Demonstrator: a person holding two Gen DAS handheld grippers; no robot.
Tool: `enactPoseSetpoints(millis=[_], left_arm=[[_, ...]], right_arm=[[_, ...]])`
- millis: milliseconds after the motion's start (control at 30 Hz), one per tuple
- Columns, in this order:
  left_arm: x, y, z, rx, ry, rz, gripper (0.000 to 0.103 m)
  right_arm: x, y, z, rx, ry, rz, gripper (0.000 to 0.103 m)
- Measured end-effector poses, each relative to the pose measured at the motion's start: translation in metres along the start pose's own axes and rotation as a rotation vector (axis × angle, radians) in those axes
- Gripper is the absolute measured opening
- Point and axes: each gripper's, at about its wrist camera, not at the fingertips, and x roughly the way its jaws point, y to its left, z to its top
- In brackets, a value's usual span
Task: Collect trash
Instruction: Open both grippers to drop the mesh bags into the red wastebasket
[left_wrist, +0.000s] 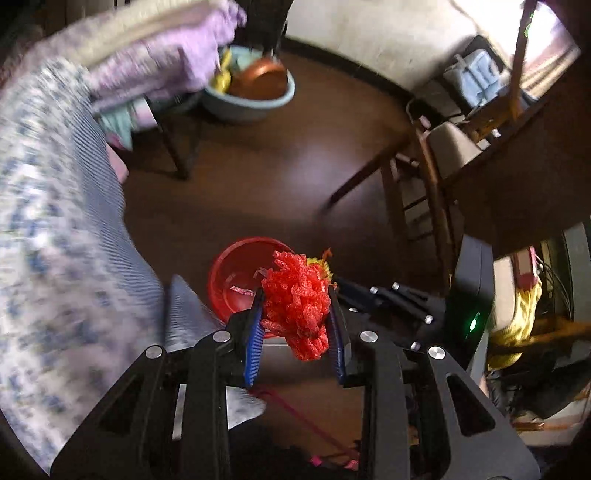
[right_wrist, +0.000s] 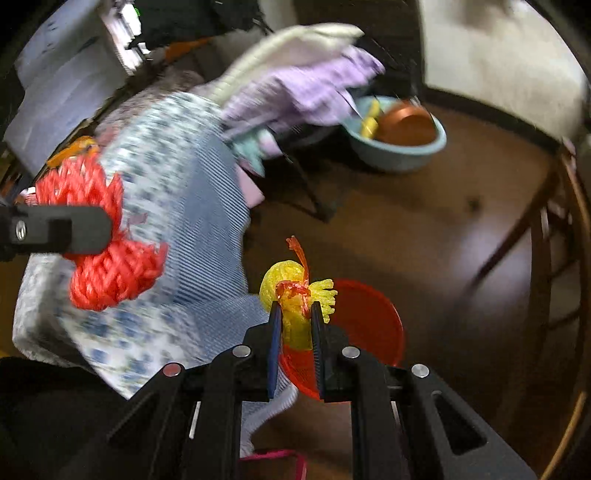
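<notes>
My left gripper (left_wrist: 297, 299) is shut on a bunched red mesh net (left_wrist: 299, 306), held above a red plastic bin (left_wrist: 236, 277) on the dark floor. Scraps lie inside the bin. The right wrist view shows that red net (right_wrist: 107, 266) at the left, with the left gripper's black finger across it. My right gripper (right_wrist: 295, 310) is shut on a yellow mesh net with a red tie (right_wrist: 291, 299), just left of and above the red bin (right_wrist: 369, 321). In the left wrist view a bit of the yellow net (left_wrist: 321, 264) peeks out behind the red one.
A chair draped with blue-patterned and purple cloths (left_wrist: 55, 206) stands left of the bin. A pale blue basin (left_wrist: 251, 99) holding a copper bowl sits on the floor further off. Wooden chair and table legs (left_wrist: 424, 192) stand at the right. A pink strap (left_wrist: 295, 417) lies near me.
</notes>
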Motion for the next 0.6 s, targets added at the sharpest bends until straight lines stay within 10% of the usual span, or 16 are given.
enactPoseSetpoints(millis=[400, 500, 600], left_arm=[[0.102, 0.024, 0.020, -0.167, 0.187, -0.018, 0.035], [0.114, 0.031, 0.022, -0.205, 0.216, -0.010, 0.056], [0.114, 0.035, 0.025, -0.225, 0.199, 0.005, 0.070]], right_arm=[[0.064, -0.044, -0.030, 0.112, 0.101, -0.031, 0.024], [0.070, -0.047, -0.032, 0.124, 0.098, -0.059, 0.047], [0.072, -0.049, -0.033, 0.128, 0.108, -0.061, 0.048]])
